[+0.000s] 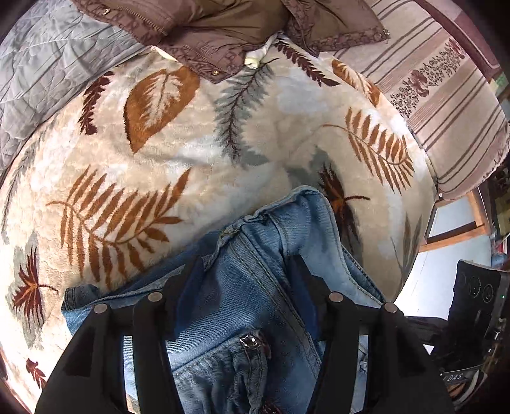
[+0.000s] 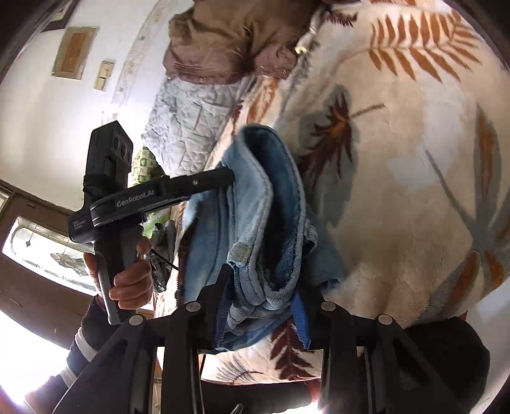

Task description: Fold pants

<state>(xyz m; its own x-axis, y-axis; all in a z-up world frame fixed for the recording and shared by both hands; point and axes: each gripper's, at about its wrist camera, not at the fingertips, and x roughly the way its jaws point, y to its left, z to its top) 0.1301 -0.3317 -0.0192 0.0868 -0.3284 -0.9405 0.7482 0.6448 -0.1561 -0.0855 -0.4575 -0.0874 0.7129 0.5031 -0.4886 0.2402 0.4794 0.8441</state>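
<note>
Pants (image 1: pixel 255 286): light denim, bunched at near edge of leaf-print blanket (image 1: pixel 197 153), partly lifted. Left gripper (image 1: pixel 247 286) clenched on thick seamed wad; right gripper (image 2: pixel 261 299) clenched on rolled hem bundle. Risks: bulky layers slip from pads; uneven pull twists fold; loose leg drags, rucks blanket; brown jacket (image 1: pixel 223 28) crowds far side.

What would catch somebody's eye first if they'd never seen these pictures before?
Most likely the faded blue jeans, bunched up low in the middle of both views and pinched by the left gripper and the right gripper at once. Behind them spreads a cream blanket printed with big rust-coloured leaves. A brown jacket lies crumpled at its far edge.
</note>
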